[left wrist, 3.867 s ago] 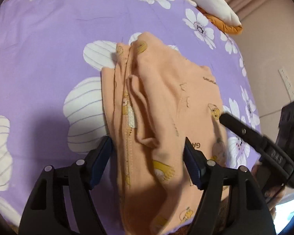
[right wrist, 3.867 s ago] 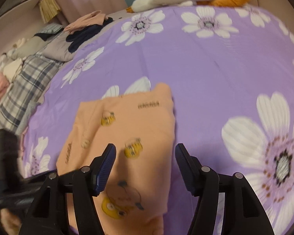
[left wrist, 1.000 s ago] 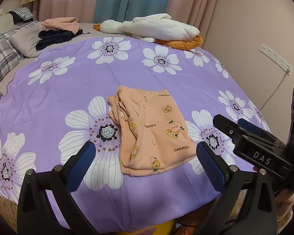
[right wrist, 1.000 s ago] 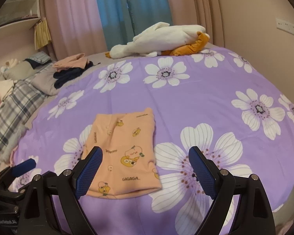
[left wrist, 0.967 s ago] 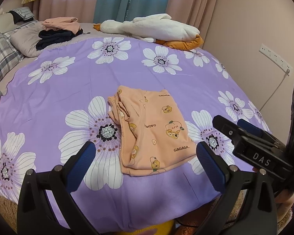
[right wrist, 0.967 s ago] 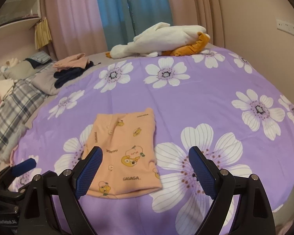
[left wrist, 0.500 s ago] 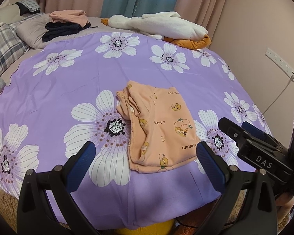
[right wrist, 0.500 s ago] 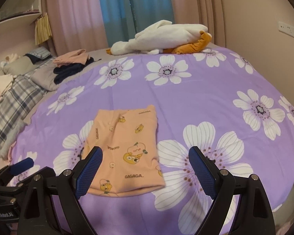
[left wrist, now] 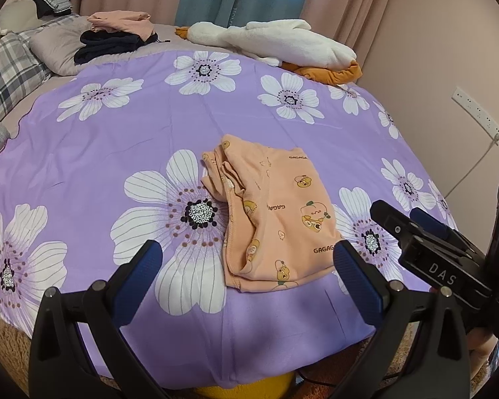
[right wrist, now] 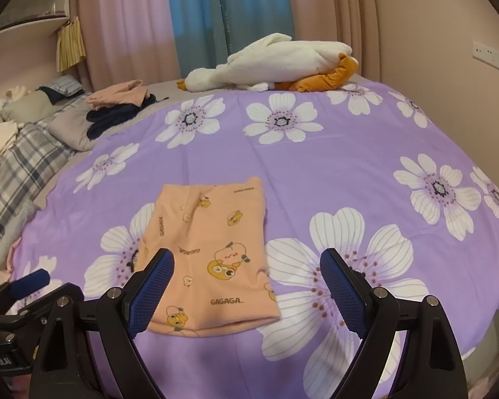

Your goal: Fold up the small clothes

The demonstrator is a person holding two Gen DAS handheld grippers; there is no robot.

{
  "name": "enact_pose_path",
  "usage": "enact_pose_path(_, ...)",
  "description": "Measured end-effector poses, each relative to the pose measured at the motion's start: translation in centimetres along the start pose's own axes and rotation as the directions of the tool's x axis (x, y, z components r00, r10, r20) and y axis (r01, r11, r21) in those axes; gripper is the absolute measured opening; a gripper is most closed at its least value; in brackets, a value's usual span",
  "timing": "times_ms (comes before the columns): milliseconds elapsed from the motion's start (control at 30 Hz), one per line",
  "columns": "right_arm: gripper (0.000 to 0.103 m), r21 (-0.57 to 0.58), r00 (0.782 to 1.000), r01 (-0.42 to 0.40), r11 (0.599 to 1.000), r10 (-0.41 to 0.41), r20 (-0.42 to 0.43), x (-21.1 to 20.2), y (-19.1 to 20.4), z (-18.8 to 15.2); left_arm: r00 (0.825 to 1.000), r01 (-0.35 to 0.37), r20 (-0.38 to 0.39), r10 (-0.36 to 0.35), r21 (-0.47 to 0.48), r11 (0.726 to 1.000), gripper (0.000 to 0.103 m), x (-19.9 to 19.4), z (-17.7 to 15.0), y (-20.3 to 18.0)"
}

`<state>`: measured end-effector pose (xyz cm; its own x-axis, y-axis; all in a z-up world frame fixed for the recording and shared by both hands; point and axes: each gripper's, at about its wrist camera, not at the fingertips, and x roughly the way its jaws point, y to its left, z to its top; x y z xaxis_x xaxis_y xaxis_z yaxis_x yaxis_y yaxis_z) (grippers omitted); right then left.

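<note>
A small peach garment (left wrist: 276, 212) with cartoon prints and "GAGAGA" lettering lies folded flat on the purple flowered bedspread (left wrist: 133, 139). It also shows in the right wrist view (right wrist: 209, 246). My left gripper (left wrist: 248, 266) is open and empty, held back from the garment's near edge. My right gripper (right wrist: 248, 281) is open and empty, also held back above the bed's near edge. The right gripper's body (left wrist: 442, 266) shows at the right of the left wrist view.
A white and orange plush goose (right wrist: 276, 63) lies at the far edge of the bed. A stack of folded pink and dark clothes (right wrist: 119, 106) sits at the back left by a grey pillow and a plaid blanket (right wrist: 16, 179). A wall (left wrist: 449, 66) stands at right.
Both grippers have pulled back and up from the garment since 3.9 s ago and opened wider. Over the last second the views only shift slightly; the garment lies still.
</note>
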<state>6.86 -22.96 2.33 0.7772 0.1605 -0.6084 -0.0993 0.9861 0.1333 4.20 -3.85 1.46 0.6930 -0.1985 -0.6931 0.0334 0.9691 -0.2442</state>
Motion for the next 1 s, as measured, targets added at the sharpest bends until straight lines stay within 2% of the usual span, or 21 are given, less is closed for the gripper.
enact_pose_path(1000,0.089,-0.002,1.0,0.002,1.0,-0.002,-0.003,0.1,0.1,0.1,0.999,0.025,0.03,-0.025,0.014,1.0,0.102,-1.2,-0.1,-0.4)
